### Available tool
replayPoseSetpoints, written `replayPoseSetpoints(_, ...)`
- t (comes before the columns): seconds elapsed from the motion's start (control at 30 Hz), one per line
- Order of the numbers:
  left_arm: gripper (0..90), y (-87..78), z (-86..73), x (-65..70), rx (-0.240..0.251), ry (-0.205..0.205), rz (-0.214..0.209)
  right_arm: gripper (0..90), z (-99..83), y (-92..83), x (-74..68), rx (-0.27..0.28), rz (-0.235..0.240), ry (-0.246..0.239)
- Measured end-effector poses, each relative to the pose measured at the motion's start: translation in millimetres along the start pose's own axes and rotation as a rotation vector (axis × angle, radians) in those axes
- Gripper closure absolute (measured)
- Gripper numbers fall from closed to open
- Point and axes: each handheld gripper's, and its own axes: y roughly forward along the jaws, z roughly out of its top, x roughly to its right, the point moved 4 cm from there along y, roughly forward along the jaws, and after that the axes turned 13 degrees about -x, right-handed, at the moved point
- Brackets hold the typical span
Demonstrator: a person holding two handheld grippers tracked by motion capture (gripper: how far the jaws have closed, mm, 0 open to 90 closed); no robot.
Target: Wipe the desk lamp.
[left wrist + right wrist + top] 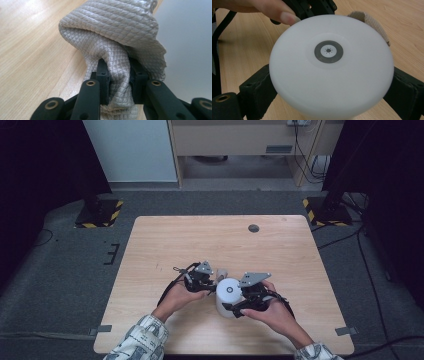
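While the right gripper (235,309) clamps the white bottle (227,296) from above, the left gripper (212,282) sits just beside it; looks like a wiping step. Left gripper view: jaws pinched on a quilted grey cloth (117,47). Right gripper view: smooth round bottle between the pads, cloth behind it. Next move: rub along the side.

**Cloth pinched at the table edge**

We see our left gripper (119,82) clamped on a bunched fold of grey quilted cloth (112,37). The cloth rises from between the two black jaws and folds over above them. Light wooden table (30,50) lies to the left; a pale white surface (187,37) lies right.
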Motion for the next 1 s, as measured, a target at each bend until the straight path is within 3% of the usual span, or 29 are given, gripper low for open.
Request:
replayPoseSetpoints(0.23, 73.3, 2.8, 1.3, -0.1, -0.010, 0.001, 0.002, 8.5, -0.8, -0.6, 0.4, 0.001, 0.001, 0.002)
replayPoseSetpoints(0.5, 73.3, 3.3, 5.0, -1.9, 0.036, -0.023, -0.026, 8.5, -1.8, -1.2, 1.0, 0.005, -0.002, 0.002)
replayPoseSetpoints(0.67, 73.2, -1.1, 2.3, -1.1, 0.051, -0.022, -0.018, 8.5, -1.8, -1.3, 0.9, 0.004, 0.000, 0.001)
replayPoseSetpoints(0.87, 73.0, -10.9, -2.9, -0.7, 0.044, -0.015, 0.030, 8.2, -1.5, -1.2, 0.5, 0.001, 0.001, 0.008)
replayPoseSetpoints(1.0, 72.7, -19.9, -8.5, -5.0, 0.058, -0.052, 0.063, 6.2, -1.6, -2.1, -0.6, 0.009, -0.013, 0.024)
